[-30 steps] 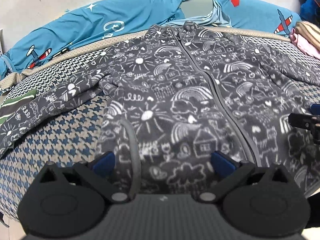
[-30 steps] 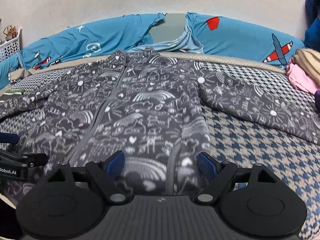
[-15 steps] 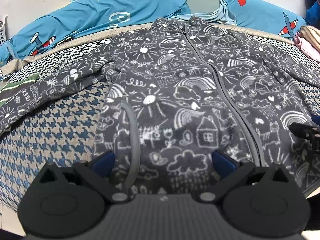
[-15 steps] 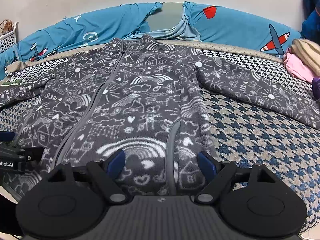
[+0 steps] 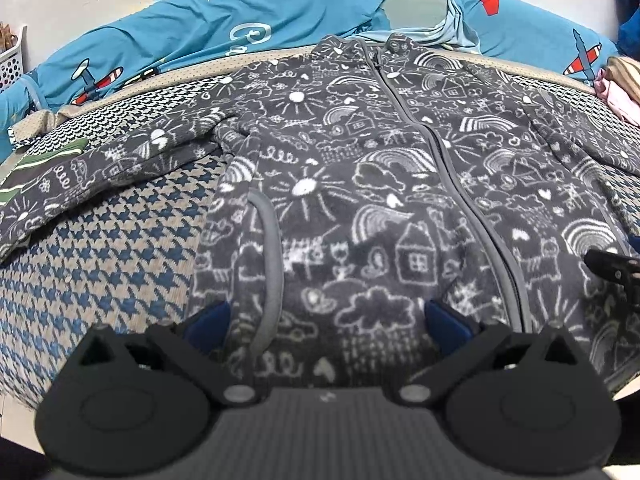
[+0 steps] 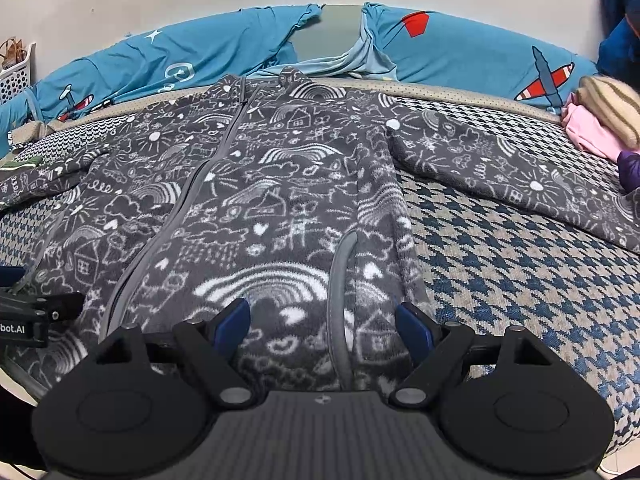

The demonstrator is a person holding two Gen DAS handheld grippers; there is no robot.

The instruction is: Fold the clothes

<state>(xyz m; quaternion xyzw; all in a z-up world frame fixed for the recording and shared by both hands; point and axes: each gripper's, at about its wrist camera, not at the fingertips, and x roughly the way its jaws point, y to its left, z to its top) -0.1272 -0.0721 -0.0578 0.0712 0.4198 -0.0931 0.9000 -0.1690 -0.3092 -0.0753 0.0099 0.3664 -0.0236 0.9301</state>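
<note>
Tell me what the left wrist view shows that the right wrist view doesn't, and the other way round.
Only the left wrist view shows the left gripper open over the hem. Only the right wrist view shows the purple garment and the right gripper open. Both show the grey doodle-print jacket spread flat and zipped on the houndstooth bed cover, and the blue plane-print bedding.

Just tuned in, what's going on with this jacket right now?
A person holds two grippers over the near hem of a grey doodle-print zip jacket, spread flat, zipped, front up on a houndstooth bed cover. The left gripper and the right gripper are both open, gripping nothing. Both sleeves lie spread outward, so no fold shows yet. Other clothes sit piled at the far right.
</note>
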